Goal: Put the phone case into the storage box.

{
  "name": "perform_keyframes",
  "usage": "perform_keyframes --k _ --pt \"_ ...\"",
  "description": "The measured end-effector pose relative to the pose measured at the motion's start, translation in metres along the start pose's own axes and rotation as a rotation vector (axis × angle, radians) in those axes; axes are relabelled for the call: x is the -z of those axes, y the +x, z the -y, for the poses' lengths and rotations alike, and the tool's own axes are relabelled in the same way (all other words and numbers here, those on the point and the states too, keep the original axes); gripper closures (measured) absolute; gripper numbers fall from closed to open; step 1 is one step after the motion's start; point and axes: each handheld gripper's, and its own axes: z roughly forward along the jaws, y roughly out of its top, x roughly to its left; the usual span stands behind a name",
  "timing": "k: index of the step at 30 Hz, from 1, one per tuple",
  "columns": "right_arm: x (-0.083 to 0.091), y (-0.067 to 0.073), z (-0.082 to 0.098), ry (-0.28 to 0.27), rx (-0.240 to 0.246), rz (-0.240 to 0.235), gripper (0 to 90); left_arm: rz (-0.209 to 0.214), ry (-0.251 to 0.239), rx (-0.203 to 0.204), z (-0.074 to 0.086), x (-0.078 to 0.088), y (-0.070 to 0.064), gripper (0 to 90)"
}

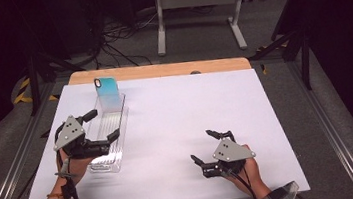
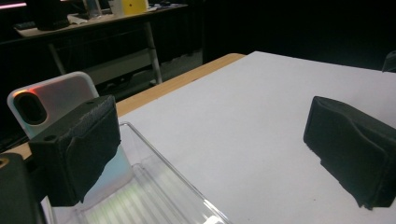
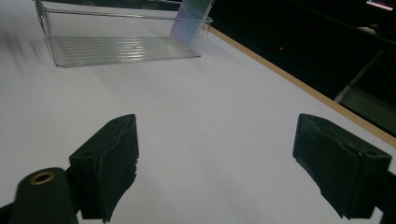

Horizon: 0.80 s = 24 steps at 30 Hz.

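Observation:
A clear plastic tray [image 1: 119, 132] lies lengthwise on the left side of the white sheet [image 1: 190, 103]. A phone in a light blue-green case [image 1: 106, 89] stands tilted against the tray's far end. My left gripper [image 1: 104, 124] hovers over the tray's near half, open, with nothing gripped. In the left gripper view the phone [image 2: 56, 100] rises behind the left pad [image 2: 88, 144], and the tray's wall [image 2: 177, 182] runs between the jaws. My right gripper [image 1: 202, 145] rests open low at the sheet's near right, pointing toward the tray [image 3: 116, 49] and the phone [image 3: 191, 21]. Nothing lies between its pads [image 3: 116, 154].
The wooden table edge [image 1: 161, 70] shows beyond the sheet's far side. A white metal stand [image 1: 199, 6] and loose cables [image 1: 117, 41] are on the floor behind. Metal rails [image 1: 15, 163] run along both sides of the table.

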Motion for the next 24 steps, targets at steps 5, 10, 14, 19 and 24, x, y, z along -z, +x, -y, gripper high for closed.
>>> perform_keyframes --k 5,10,14,19,24 --pt "0.000 0.000 0.000 -0.004 -0.001 -0.001 14.6 0.012 -0.002 -0.004 -0.004 0.001 -0.005 4.0" --pt "0.001 0.000 0.000 -0.005 -0.002 0.001 14.5 0.032 -0.012 -0.001 -0.004 0.001 -0.010 4.2" --pt "0.001 0.000 0.000 -0.006 0.000 -0.001 14.3 0.043 -0.008 -0.005 -0.005 0.001 -0.013 4.2" --pt "0.001 -0.001 -0.001 -0.007 0.000 -0.002 14.1 0.057 -0.017 -0.011 -0.006 -0.001 -0.019 4.0" --pt "0.002 -0.002 0.000 -0.008 -0.004 0.000 14.0 0.081 -0.013 -0.016 -0.007 -0.001 -0.027 3.9"
